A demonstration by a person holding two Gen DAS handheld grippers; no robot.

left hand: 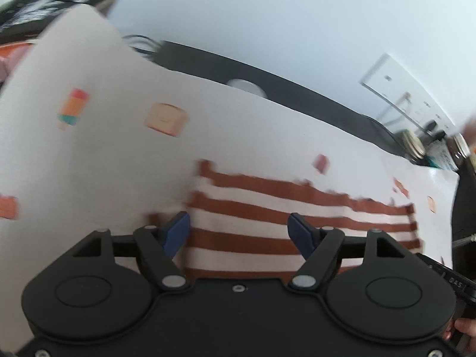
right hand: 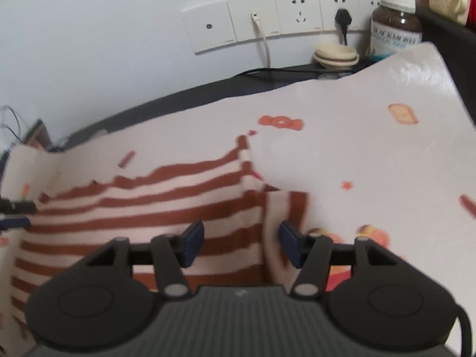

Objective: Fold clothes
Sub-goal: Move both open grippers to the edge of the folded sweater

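Observation:
A brown-and-white striped garment (left hand: 297, 208) lies flat on a white cloth printed with sweets and toast (left hand: 104, 163). My left gripper (left hand: 239, 226) hangs over the garment's left edge, its blue fingers wide apart with only flat fabric below them. In the right wrist view the same garment (right hand: 148, 217) spreads to the left, and a folded-over striped flap (right hand: 285, 208) lies at its right side. My right gripper (right hand: 241, 235) is open above that flap's edge; the pads do not press on the cloth.
A row of wall sockets (right hand: 267, 20) with a plug and a white cable runs behind the table. A dark jar (right hand: 395, 26) and stacked cream lids (right hand: 336, 55) stand at the back right. The black table edge (left hand: 267, 80) borders the printed cloth. A hand (left hand: 464, 327) shows at the lower right.

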